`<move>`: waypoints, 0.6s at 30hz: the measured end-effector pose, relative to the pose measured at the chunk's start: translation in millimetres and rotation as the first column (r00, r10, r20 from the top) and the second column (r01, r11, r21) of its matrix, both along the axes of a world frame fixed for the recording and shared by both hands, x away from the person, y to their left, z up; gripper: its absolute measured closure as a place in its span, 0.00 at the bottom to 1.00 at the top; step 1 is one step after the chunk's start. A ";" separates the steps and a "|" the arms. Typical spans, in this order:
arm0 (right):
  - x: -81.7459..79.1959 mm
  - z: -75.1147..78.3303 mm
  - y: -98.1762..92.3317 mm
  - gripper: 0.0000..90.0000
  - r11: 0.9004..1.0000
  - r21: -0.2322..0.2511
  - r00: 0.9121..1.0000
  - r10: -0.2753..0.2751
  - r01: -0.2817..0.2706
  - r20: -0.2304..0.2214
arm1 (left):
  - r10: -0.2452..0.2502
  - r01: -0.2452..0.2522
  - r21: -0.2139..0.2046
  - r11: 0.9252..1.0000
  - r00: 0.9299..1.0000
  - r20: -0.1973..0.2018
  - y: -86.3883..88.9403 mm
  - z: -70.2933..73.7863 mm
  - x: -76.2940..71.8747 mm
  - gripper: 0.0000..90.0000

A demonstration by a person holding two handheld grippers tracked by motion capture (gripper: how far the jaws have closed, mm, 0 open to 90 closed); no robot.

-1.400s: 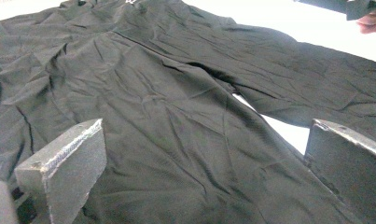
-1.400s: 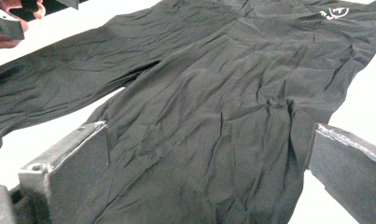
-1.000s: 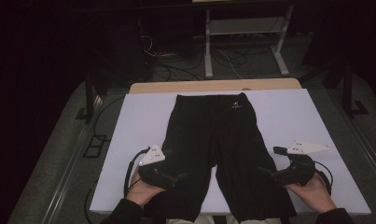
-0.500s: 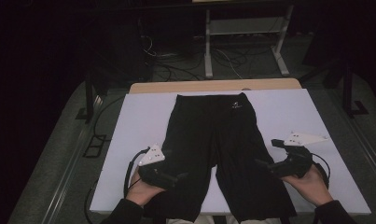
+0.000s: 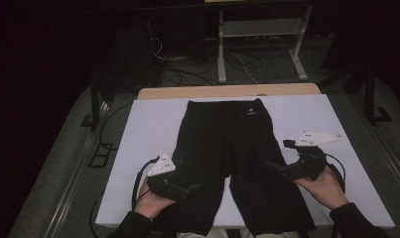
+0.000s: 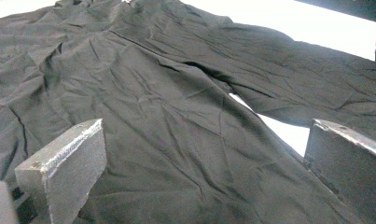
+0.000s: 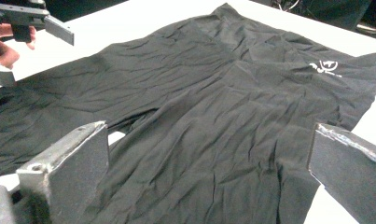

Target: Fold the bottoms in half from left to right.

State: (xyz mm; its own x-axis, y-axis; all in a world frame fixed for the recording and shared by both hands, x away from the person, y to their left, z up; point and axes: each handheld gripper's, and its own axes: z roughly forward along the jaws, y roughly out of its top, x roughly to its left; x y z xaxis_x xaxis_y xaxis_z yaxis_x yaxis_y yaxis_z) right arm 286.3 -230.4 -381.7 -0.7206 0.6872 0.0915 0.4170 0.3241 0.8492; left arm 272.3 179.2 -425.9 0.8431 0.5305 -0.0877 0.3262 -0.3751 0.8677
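black shorts [image 5: 232, 158] flat on white table [image 5: 148, 124] | left hand-held gripper [image 5: 190, 188] released | right hand-held gripper [image 5: 272, 166] released

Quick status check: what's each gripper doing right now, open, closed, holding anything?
Left gripper: open, holding nothing, jaws spread over the black shorts.
Right gripper: open, holding nothing, jaws spread at the shorts' other leg.
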 end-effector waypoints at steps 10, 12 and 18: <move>10.0 6.9 11.8 0.00 1.000 -0.021 1.000 0.023 -0.023 0.009 | 0.002 -0.002 -0.001 1.000 1.000 -0.003 0.3 -0.3 0.0 0.00; 11.4 9.5 14.1 0.00 0.999 -0.024 0.999 0.030 -0.029 0.011 | 0.002 -0.002 -0.001 1.000 1.000 -0.003 0.3 -0.3 0.1 0.00; 15.8 15.6 21.1 0.00 0.999 -0.028 0.999 0.040 -0.039 0.022 | 0.004 -0.004 -0.002 1.000 1.000 -0.003 0.2 -0.3 0.0 0.00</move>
